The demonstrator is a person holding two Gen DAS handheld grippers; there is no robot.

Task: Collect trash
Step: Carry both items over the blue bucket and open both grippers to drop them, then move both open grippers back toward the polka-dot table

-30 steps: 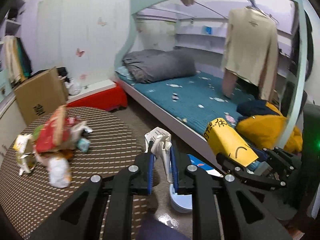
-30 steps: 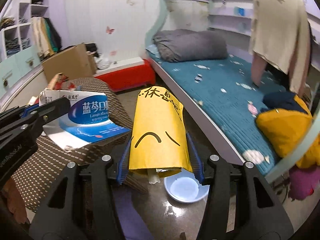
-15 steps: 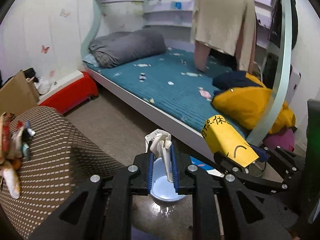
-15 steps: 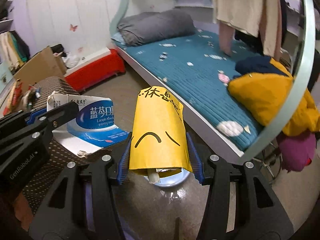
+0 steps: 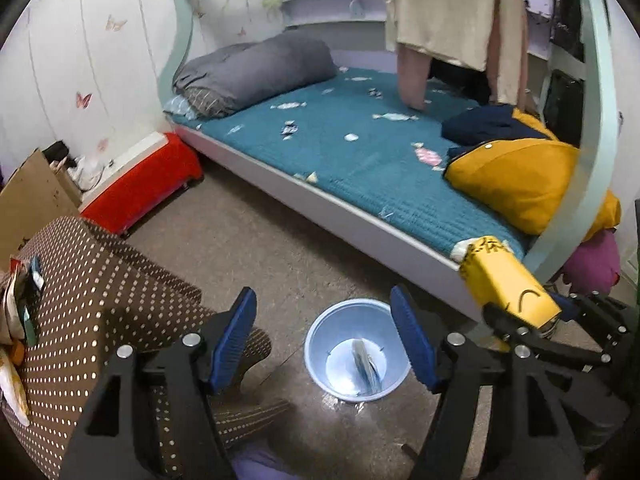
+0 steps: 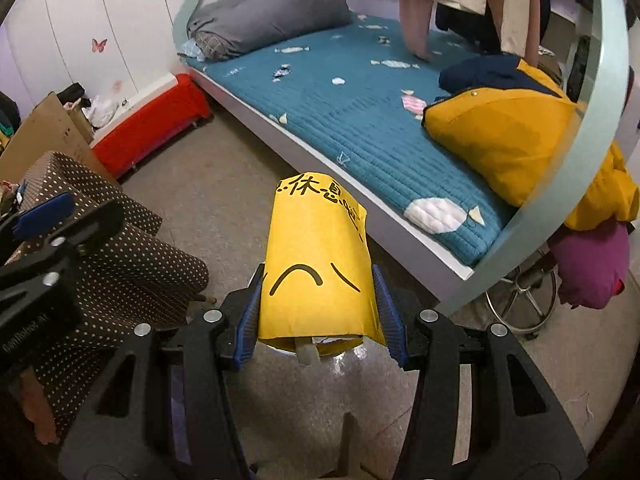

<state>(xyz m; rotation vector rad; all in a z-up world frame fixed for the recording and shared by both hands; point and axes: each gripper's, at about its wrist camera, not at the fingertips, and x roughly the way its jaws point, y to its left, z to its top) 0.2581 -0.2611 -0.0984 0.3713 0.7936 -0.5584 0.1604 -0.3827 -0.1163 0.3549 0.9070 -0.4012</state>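
A pale blue trash bin point(image 5: 357, 349) stands on the floor below my left gripper point(image 5: 324, 340). The jaws of the left gripper are opening and nothing is between them. The blue-and-white box point(image 5: 366, 366) lies inside the bin. My right gripper point(image 6: 318, 316) is shut on a yellow paper bag point(image 6: 316, 256) with black writing and a drawn face. In the left wrist view that yellow paper bag point(image 5: 506, 284) and the right gripper point(image 5: 532, 320) hang to the right of the bin. In the right wrist view the bin point(image 6: 350, 354) shows only as a sliver under the bag.
A round table with a brown dotted cloth point(image 5: 92, 300) stands at the left, with more trash point(image 5: 16, 312) at its edge. A bed with a teal cover point(image 5: 360, 152) and yellow jacket point(image 5: 524, 180) runs along the right. A red bench point(image 5: 144, 184) sits by the wall.
My left gripper has opened and the box has dropped from it into the bin. Both grippers have sunk toward the floor and moved over the bin. The right gripper keeps its hold on the yellow bag.
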